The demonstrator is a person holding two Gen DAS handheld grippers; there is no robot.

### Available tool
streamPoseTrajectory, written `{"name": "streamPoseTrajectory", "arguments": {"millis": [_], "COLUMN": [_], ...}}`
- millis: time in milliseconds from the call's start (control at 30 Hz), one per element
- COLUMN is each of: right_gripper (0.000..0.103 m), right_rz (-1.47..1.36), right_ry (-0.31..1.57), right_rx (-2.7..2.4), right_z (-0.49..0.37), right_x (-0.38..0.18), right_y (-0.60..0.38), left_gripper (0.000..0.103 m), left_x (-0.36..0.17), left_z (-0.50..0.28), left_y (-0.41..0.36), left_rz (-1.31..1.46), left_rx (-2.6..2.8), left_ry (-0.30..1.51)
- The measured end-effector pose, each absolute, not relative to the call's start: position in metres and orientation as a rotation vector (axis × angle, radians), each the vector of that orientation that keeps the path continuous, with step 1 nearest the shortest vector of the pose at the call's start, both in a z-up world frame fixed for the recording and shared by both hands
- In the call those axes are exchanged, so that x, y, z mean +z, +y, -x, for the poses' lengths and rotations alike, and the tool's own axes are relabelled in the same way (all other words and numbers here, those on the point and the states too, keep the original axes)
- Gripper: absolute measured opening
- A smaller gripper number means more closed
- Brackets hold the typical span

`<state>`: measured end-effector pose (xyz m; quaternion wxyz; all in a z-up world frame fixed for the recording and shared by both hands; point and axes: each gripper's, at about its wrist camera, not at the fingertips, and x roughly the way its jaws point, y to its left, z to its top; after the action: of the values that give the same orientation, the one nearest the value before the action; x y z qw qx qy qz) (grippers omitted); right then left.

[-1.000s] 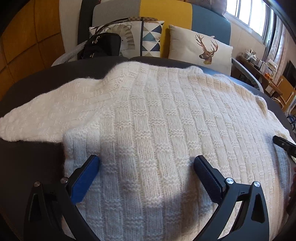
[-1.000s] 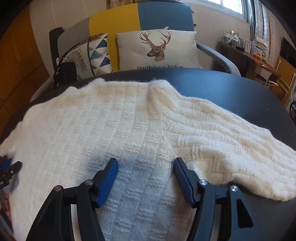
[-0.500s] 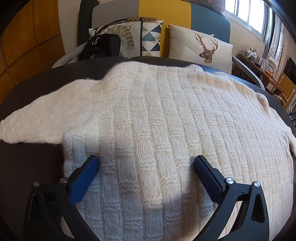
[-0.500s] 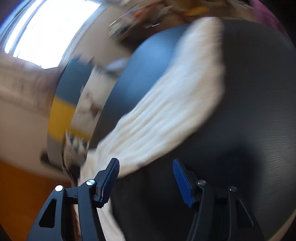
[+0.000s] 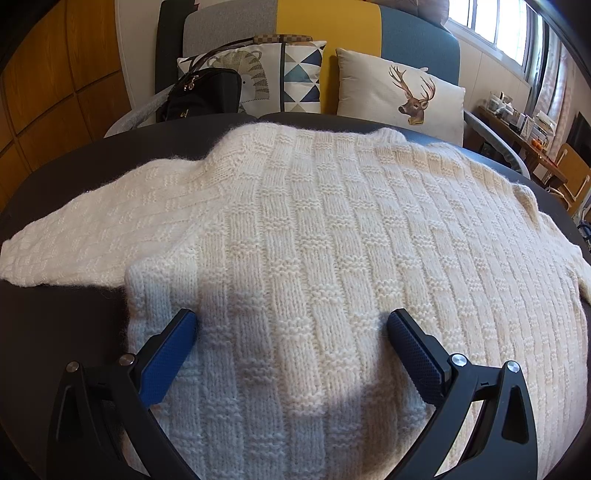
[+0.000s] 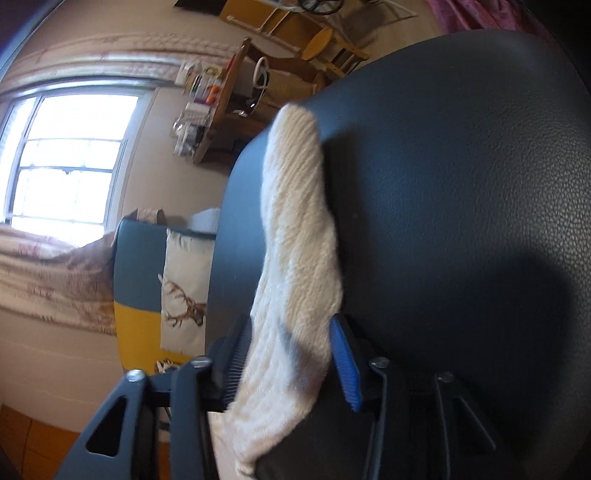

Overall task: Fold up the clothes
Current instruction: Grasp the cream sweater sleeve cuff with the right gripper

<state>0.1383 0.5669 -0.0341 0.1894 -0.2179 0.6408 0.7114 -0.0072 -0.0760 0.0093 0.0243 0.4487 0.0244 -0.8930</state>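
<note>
A dark leathery worktop (image 5: 74, 162) carries a cream knitted sweater (image 5: 314, 240) spread flat across it, before a grey, yellow and blue sofa (image 5: 332, 26) with a deer cushion (image 5: 402, 96) near a bright window (image 6: 70, 158). The left tongs (image 5: 291, 336) hover released over the sweater's body. The right tongs (image 6: 291, 362), rolled sideways, are closing on its sleeve (image 6: 295, 240).

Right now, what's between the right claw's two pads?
The cream sweater's sleeve runs between the right claw pads as its jaws close. Right wrist view shows it, over the dark table.
</note>
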Motion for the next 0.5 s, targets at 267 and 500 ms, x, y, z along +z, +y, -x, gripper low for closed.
{"name": "streamPoseTrajectory", "arguments": {"millis": [267, 500], "right_gripper": [0.009, 0.008], "right_rz": [0.607, 0.649], "right_ry": [1.802, 1.539], "right_rx": [2.031, 2.295], "right_z": [-0.127, -0.102], "right_x": [-0.035, 0.021], "right_y": [0.577, 0.537], "left_gripper": [0.103, 0.103], "left_x": [0.01, 0.009], "left_z": [0.007, 0.007], "left_y": [-0.076, -0.076], "left_rz": [-1.386, -1.382], "left_rx": [-2.764, -2.765], "left_ry": [0.074, 0.069]}}
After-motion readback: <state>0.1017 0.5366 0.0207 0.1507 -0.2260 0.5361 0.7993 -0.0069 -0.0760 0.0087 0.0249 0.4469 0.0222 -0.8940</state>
